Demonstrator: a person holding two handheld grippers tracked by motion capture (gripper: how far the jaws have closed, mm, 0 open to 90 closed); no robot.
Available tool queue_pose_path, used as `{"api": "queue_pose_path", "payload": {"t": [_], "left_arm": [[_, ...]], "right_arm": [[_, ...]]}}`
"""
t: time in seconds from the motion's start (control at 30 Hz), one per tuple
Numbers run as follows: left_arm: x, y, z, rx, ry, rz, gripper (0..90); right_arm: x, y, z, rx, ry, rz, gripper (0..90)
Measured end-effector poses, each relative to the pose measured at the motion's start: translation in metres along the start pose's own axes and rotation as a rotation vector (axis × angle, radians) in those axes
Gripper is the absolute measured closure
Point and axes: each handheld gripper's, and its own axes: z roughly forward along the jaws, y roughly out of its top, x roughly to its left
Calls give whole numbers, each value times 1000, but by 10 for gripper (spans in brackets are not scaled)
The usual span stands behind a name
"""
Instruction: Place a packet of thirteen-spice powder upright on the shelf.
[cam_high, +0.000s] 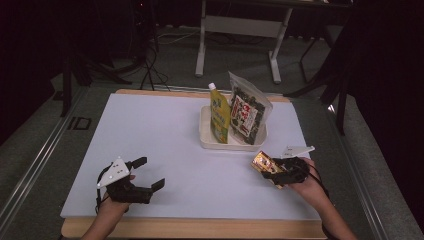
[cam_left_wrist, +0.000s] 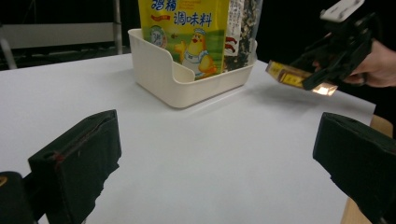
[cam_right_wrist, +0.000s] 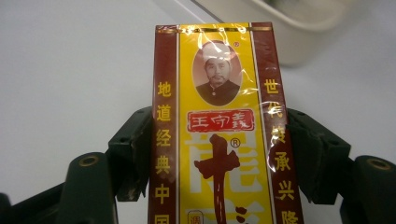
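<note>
Right hand-held gripper (cam_high: 274, 172) has the yellow spice box (cam_right_wrist: 219, 130) clamped, carried just above the desk (cam_high: 165, 135) near the cream bin (cam_left_wrist: 163, 77), likely needing a drop beside its 2 pouches, while the left hand-held gripper (cam_high: 150, 172) waits wide open.

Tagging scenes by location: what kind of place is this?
Probably a lab or studio set up for recording, not a kitchen. A white table stands alone on grey floor with dark surroundings, cables and stand legs behind it, and grocery packets sit staged in a cream tray.
</note>
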Motion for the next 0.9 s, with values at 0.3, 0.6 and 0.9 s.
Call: {"api": "queue_pose_path", "payload": {"t": [0.3,0.6,0.9], "left_arm": [[-12,13,10,95,-74,-113,12],[-25,28,25,118,-100,-109,12],[-35,46,49,117,-125,-102,12]], "right_arm": [[31,27,-6,-73,53,-71,313],[56,47,-13,-137,71,-131,313],[78,61,-13,-191,63,-192,313]]}}
